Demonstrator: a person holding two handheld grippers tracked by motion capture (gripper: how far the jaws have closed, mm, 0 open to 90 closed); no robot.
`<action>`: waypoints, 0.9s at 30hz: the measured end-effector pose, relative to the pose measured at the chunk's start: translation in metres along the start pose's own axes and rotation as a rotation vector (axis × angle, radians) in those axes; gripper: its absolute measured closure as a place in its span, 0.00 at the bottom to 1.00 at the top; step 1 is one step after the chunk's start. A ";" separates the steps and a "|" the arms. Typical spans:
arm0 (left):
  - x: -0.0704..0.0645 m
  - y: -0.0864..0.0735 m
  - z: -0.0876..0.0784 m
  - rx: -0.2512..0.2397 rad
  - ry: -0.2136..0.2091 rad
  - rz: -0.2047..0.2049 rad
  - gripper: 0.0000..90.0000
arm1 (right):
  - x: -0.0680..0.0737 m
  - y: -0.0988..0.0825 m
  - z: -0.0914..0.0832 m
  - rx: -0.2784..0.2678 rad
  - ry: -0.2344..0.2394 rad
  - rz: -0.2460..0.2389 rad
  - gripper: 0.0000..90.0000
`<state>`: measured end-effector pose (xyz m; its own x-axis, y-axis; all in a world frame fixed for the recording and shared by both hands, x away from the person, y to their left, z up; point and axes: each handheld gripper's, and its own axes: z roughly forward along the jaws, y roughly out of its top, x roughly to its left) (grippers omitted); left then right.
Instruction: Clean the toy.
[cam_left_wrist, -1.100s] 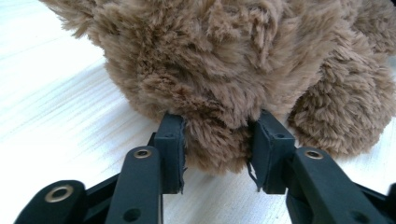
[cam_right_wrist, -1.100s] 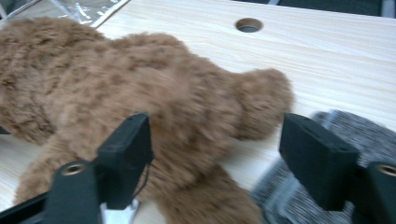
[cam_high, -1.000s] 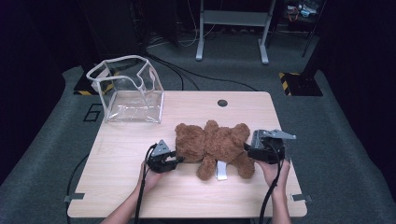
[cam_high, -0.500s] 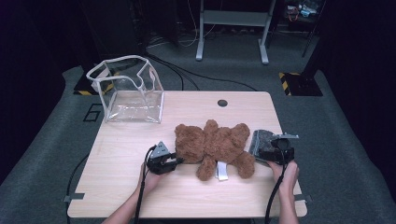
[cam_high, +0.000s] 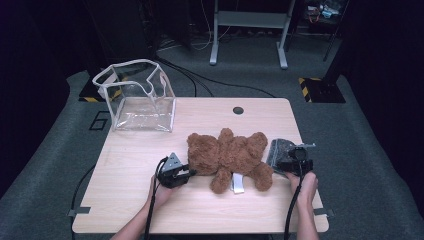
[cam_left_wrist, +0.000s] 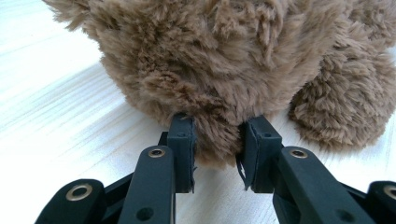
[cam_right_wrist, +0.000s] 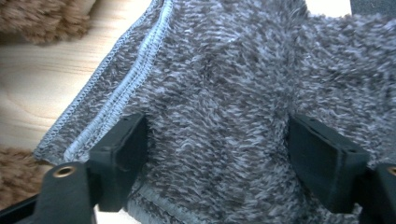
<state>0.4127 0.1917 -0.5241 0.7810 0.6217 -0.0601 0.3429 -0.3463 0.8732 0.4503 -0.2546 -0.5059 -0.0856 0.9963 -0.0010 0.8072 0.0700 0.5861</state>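
Clear plastic box (cam_high: 137, 97) sits at the table's (cam_high: 150, 210) far left corner, well apart. Brown teddy bear (cam_high: 230, 157) lies mid-table. Left gripper (cam_high: 192, 172), held low and level, has been closing and pinches the bear's fur. Right gripper (cam_high: 280, 162) has been closing, jaws straddling a grey fuzzy cloth (cam_right_wrist: 224, 93), seemingly not yet clamped.

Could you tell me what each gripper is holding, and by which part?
Left gripper pinches the teddy bear's head fur. Right gripper straddles the grey cloth, jaws closing; grip uncertain.
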 end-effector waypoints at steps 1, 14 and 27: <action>0.000 0.000 0.000 -0.002 -0.002 -0.005 0.76 | 0.000 -0.001 0.000 0.002 0.004 0.014 0.29; 0.002 -0.001 -0.001 -0.020 -0.013 -0.031 0.76 | 0.001 -0.011 -0.004 -0.088 0.032 0.002 0.74; 0.002 -0.001 -0.001 -0.023 0.003 -0.022 0.76 | -0.011 -0.009 -0.018 -0.139 0.089 0.041 0.83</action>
<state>0.4129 0.1938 -0.5242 0.7719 0.6310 -0.0783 0.3479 -0.3160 0.8827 0.4336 -0.2675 -0.4966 -0.1108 0.9895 0.0931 0.7229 0.0159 0.6908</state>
